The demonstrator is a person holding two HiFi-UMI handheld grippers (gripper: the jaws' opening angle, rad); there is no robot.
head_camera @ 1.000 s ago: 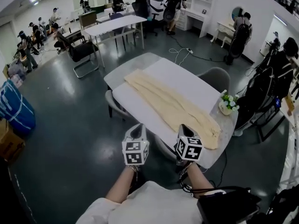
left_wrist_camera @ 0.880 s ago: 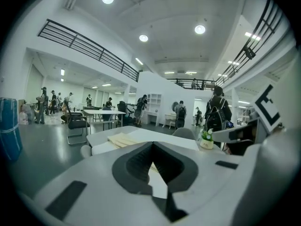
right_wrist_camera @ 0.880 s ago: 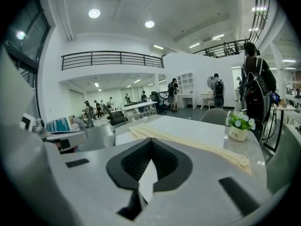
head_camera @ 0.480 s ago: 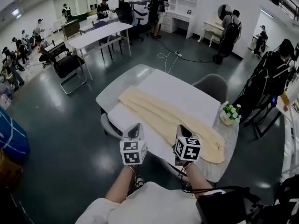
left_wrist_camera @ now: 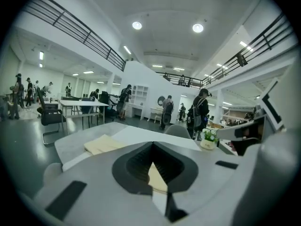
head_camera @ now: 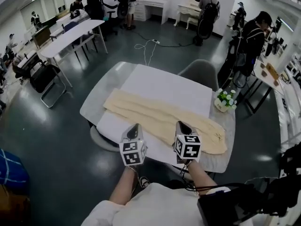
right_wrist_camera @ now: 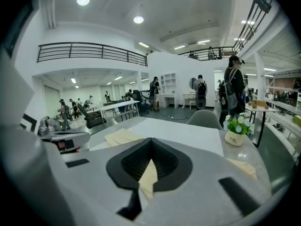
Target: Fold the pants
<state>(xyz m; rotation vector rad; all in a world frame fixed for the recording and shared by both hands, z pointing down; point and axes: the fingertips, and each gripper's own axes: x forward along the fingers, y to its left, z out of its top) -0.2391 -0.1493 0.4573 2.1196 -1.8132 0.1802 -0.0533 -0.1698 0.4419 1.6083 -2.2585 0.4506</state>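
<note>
While both jaw pairs stand closed and empty, left gripper [head_camera: 133,127] and right gripper [head_camera: 181,125] hover over table [head_camera: 96,95] near edge, 6 o'clock. Flower pot [right_wrist_camera: 233,138], 2 o'clock: lettering apparently "Life". Pants [head_camera: 160,118] flat, diagonal, 9 to 4 o'clock, nearer than before. Bare white mat [head_camera: 164,84] at 12 o'clock.

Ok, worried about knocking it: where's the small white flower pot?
Head view: the small white flower pot stands at the grey table's right edge, beyond the cream pants.
</note>
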